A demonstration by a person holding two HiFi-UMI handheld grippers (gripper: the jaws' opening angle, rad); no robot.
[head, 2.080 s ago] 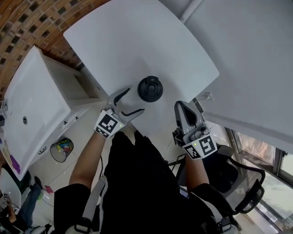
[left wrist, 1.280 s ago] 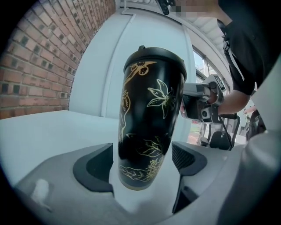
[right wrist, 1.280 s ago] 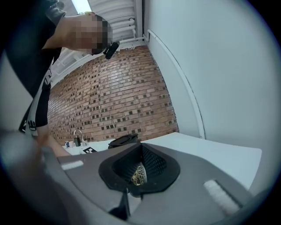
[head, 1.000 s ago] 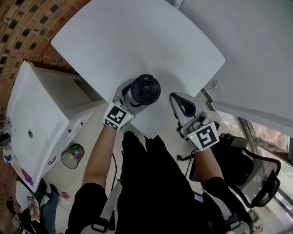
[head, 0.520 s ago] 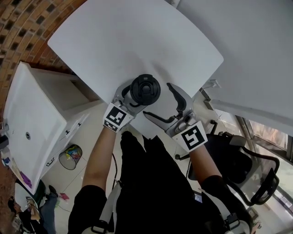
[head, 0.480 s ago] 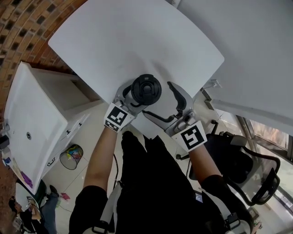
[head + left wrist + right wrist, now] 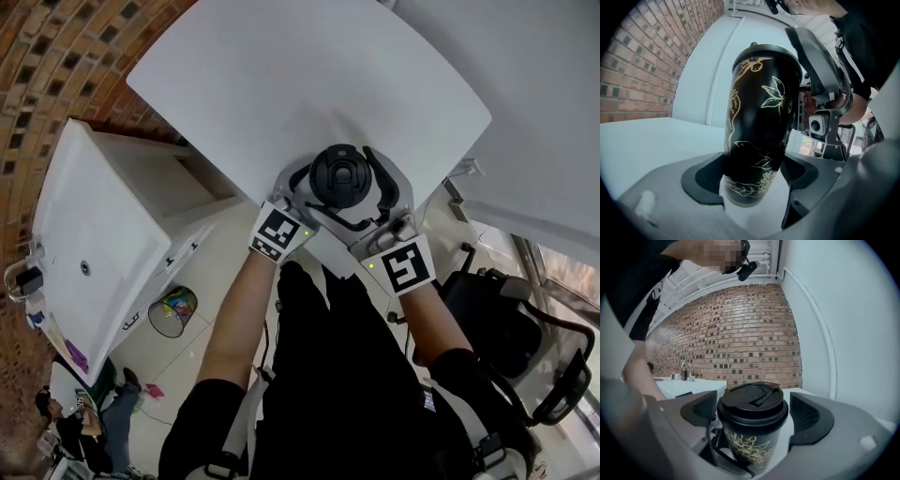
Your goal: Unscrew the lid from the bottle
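A black bottle (image 7: 759,131) with gold flower drawings is tilted just above the white table (image 7: 281,84). My left gripper (image 7: 750,173) is shut on its lower body, with a pad pressed on each side. The black lid (image 7: 751,404) sits on top of the bottle, its round face (image 7: 339,175) turned up toward the head view. My right gripper (image 7: 752,411) reaches around the lid from the near side. Its jaws are opening, and the lid stands between the pads with a gap on both sides. The left gripper's fingertips are hidden under the bottle in the head view.
A white cabinet (image 7: 94,244) stands left of the table by the brick wall (image 7: 56,56). On the floor below it is a bin (image 7: 173,311) with coloured scraps. A black office chair (image 7: 525,328) is at the right. A far counter carries a tap (image 7: 684,371).
The left gripper closed on the bottle. The right gripper went from shut beside the bottle to open, and swung in around the lid.
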